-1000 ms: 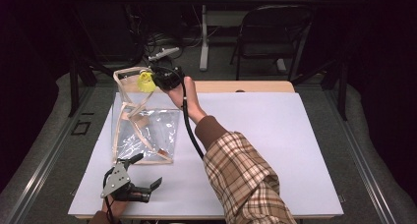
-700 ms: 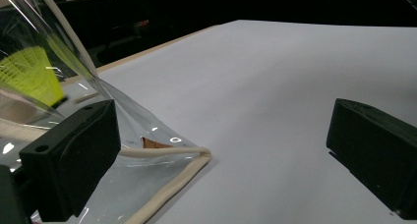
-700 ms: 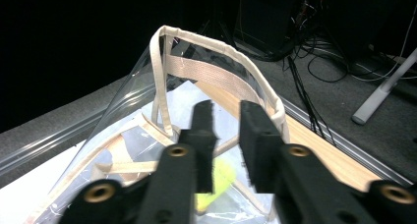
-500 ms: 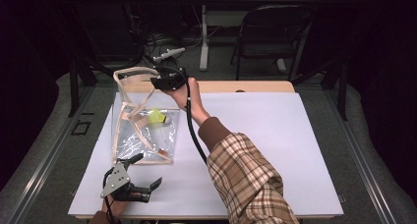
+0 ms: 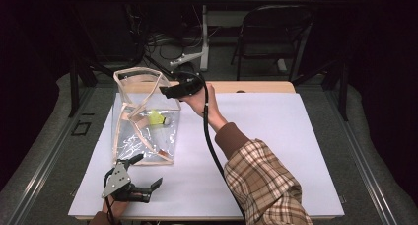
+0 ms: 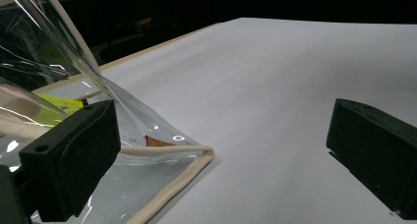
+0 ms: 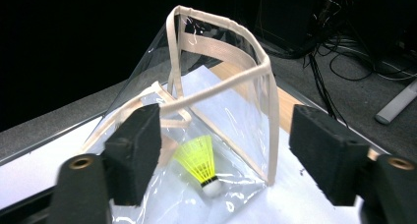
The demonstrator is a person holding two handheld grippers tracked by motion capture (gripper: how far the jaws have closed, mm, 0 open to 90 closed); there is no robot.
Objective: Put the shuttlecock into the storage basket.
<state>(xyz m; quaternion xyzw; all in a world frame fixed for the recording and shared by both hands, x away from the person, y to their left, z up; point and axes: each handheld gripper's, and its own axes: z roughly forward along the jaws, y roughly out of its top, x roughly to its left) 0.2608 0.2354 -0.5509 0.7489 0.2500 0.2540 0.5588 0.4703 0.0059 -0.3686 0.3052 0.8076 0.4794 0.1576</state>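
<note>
Left gripper (image 5: 148, 178) — jaws standing apart, empty, lying beside the near corner of the clear bag (image 5: 144, 117). Yellow shuttlecock (image 7: 201, 164) is resting inside, seemingly on the bottom. Right gripper (image 5: 166, 92) — jaws gaping, hovering above the rim.

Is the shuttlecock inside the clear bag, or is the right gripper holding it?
Inside. The yellow shuttlecock lies on the bottom of the clear bag, and the right gripper is open, nothing between its jaws.
</note>
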